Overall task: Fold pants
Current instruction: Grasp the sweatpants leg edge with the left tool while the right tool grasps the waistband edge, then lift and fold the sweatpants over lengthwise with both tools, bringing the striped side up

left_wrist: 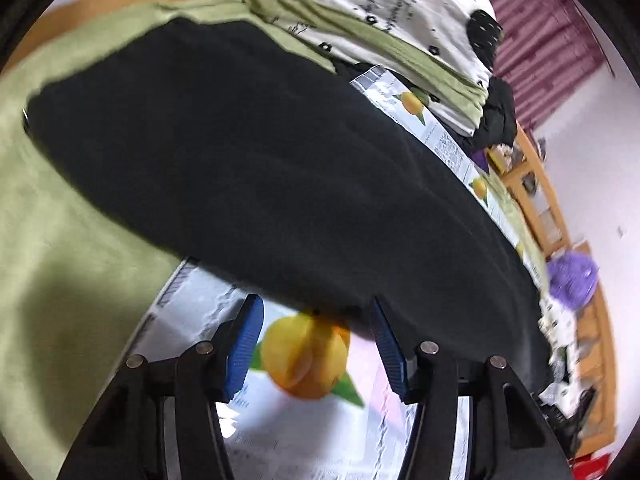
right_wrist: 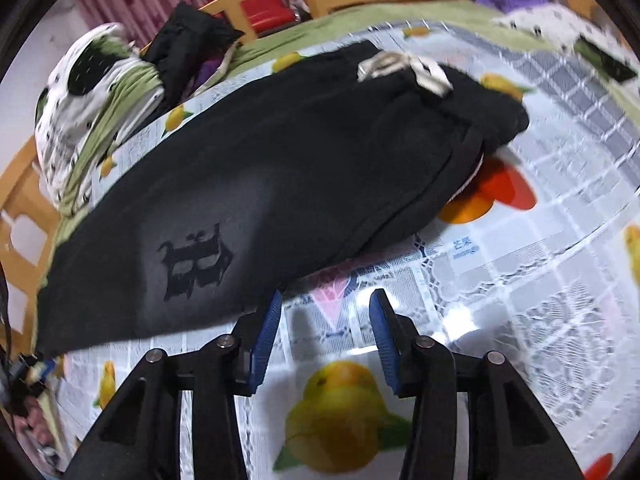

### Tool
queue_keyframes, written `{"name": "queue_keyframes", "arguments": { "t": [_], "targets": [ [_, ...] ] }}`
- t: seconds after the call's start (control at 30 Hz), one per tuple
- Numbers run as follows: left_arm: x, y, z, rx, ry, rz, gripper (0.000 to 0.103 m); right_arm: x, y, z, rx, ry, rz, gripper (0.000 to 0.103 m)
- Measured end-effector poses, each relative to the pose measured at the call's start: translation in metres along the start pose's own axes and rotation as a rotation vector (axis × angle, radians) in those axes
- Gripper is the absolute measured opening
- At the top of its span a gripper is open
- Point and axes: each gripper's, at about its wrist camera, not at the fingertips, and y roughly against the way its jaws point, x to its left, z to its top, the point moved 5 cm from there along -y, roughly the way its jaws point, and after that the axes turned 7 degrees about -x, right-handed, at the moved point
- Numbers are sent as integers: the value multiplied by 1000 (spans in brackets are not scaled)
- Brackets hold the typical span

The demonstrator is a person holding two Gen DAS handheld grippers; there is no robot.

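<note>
I see the black pants [right_wrist: 248, 184] lying flat on the fruit-print cloth [right_wrist: 520, 280], with my left gripper [left_wrist: 316, 312] and right gripper [right_wrist: 326, 304] at their near edge, fingers apart, gripping nothing.

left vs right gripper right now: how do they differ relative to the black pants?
The left gripper sits at a plain stretch of the black pants, the hem just between its tips; the right gripper sits beside the printed-logo stretch, only tablecloth between its jaws. The left faces green bedding beyond the pants; the right faces the drawstring waist end. Shared: blue pads, jaws partly open, gripping nothing.
</note>
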Motion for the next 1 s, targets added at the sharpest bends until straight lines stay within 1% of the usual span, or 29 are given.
{"name": "queue_keyframes", "arguments": {
  "t": [0.1,0.2,0.23,0.27,0.3,0.33,0.4,0.47,0.53,0.63,0.73,0.87,0.93,1.0],
  "targets": [
    [-3,-5,0,-36,-4,10,52,-2,-9,8,-7,-62,63,56],
    [-8,-11,-1,-51,9,29,50,-5,-20,18,-17,-102,91,57],
    [-9,-12,2,-51,8,38,46,-5,-23,21,-17,-111,94,56],
    [-10,-14,4,-54,1,63,36,-5,-27,25,-13,-118,96,55],
    [-9,-15,5,-60,-12,98,22,-5,-29,27,-11,-120,91,45],
    [-8,-16,7,-60,-16,115,18,-5,-32,29,-7,-122,85,34],
    [-7,-14,9,-57,-23,130,11,-4,-37,33,11,-120,78,27],
    [-12,-8,14,-69,-41,129,10,1,-36,38,11,-92,78,23],
    [-24,4,25,-106,-84,126,10,8,-29,43,-4,-45,66,21],
    [-42,17,43,-144,-106,104,10,18,-9,54,-51,-2,76,20],
    [-61,24,67,-180,-133,82,10,31,7,75,-98,29,102,19],
    [-85,18,97,-211,-170,67,10,48,9,105,-126,65,120,19],
    [-98,9,116,-238,-193,63,10,56,6,119,-142,86,122,19],
    [-110,-3,131,-262,-218,74,10,68,-1,140,-165,119,121,18]
  ]
}}
